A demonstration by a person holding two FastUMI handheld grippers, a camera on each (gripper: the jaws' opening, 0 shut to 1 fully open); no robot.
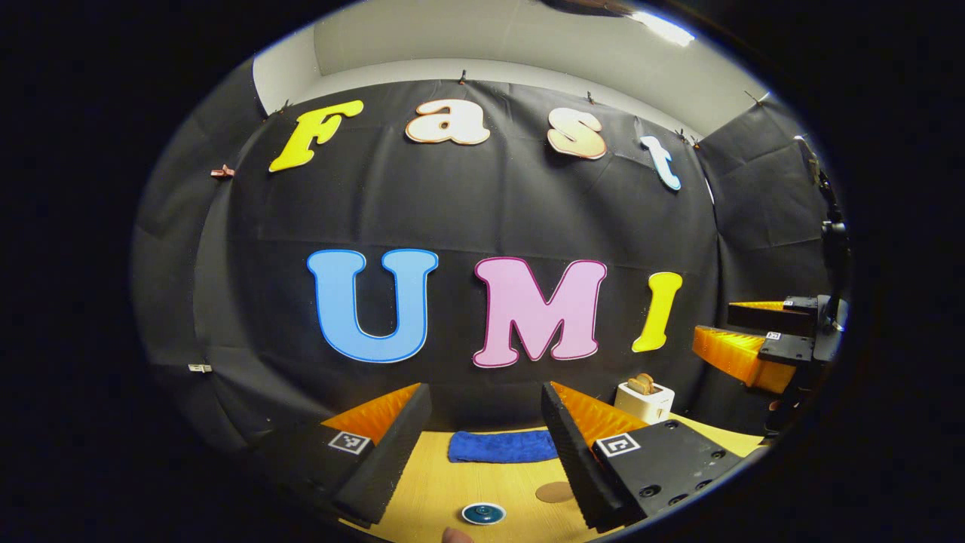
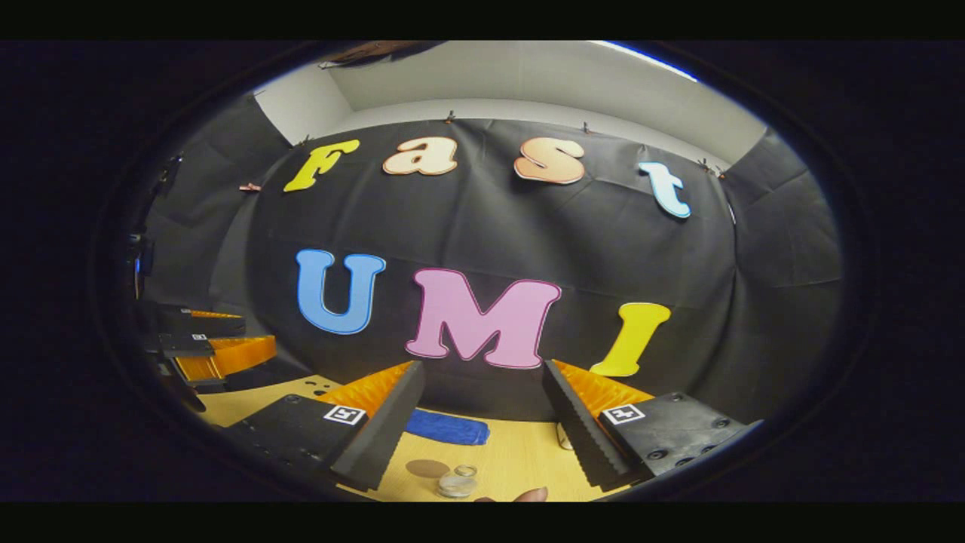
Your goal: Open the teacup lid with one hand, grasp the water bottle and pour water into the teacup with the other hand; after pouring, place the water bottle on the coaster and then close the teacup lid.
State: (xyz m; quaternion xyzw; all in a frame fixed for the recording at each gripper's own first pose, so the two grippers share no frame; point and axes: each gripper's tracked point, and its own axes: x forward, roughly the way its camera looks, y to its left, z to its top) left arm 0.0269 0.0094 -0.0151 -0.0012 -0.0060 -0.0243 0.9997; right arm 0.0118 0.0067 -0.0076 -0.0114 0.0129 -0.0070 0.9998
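The teacup lid (image 1: 483, 513) sits low in our left gripper view, a round dark-blue piece with a small knob, lying on the wooden table (image 1: 452, 483) between and just ahead of the fingers of the left gripper (image 1: 486, 452). We see the coaster (image 1: 555, 492), a flat brown disc, just to its right, partly behind the right-hand finger. Beyond both, a folded blue cloth (image 1: 502, 446) lies near the foot of the booth wall, and a white toaster (image 1: 643, 400) with bread in its slots stands farther right at the back of the table. In our right gripper view the water bottle (image 2: 457, 483) appears from above as a small clear vessel with a round top, standing on the table (image 2: 520, 460) between the fingers of the right gripper (image 2: 486, 445), with the coaster (image 2: 427, 468) just to its left and the blue cloth (image 2: 447, 427) behind. Both grippers hang above the table with their fingers spread wide and nothing between them. We also see each gripper from the other's camera, raised and well apart from the things on the table. A fingertip (image 2: 531, 495) shows at the bottom edge of the right gripper view.
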